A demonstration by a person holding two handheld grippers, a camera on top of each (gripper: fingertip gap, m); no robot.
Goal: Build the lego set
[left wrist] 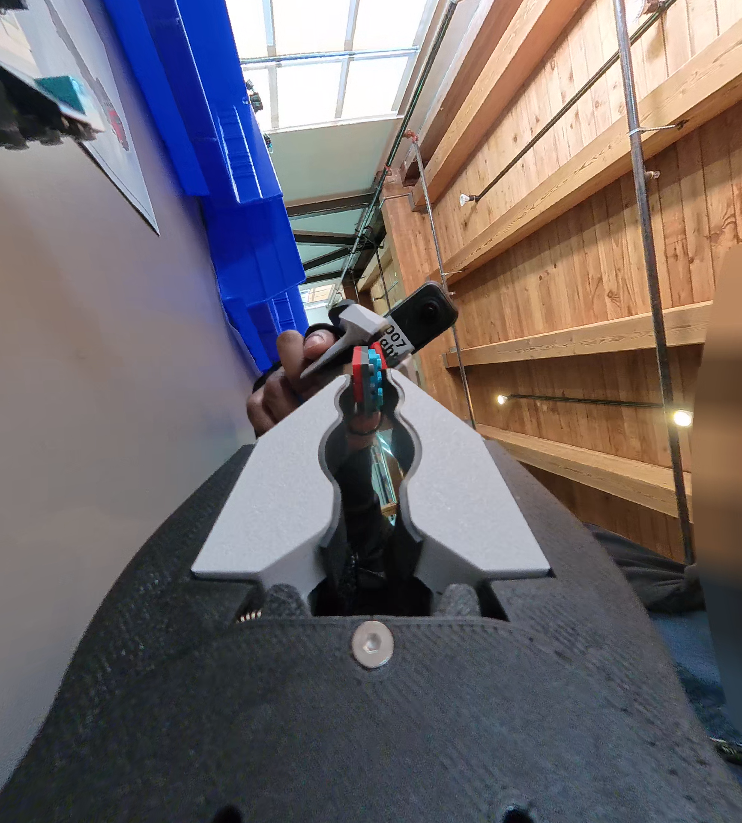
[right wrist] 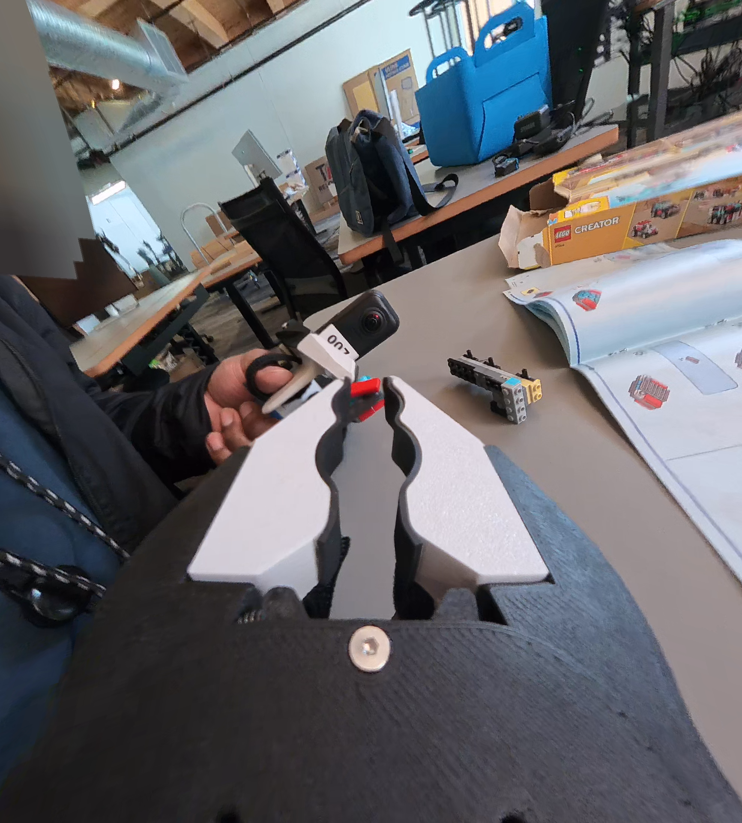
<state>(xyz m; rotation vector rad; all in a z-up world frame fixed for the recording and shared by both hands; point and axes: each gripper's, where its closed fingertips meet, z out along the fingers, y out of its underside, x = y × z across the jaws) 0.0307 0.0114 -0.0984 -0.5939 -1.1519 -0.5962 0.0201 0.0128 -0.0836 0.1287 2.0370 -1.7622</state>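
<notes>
Wood-plank ceiling [left wrist: 583, 222], skylight [left wrist: 324, 53]; desks [right wrist: 471, 187], black chair [right wrist: 289, 249].

Both grippers — left [left wrist: 370, 378], right [right wrist: 362, 387] — tip-to-tip, jaws seemingly nearly closed.

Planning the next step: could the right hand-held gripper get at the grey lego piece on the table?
Probably yes: the grey lego piece lies alone on bare table, but the right hand-held gripper first has to leave the red piece.

1. Bare tabletop [right wrist: 427, 311] lies open between the grey brick assembly [right wrist: 496, 386] and the near edge.
2. The open instruction booklet [right wrist: 672, 401] covers the right side.
3. The yellow box [right wrist: 627, 222] blocks the far side.
4. The two grippers meet tip to tip, leaving no gap between them.
</notes>
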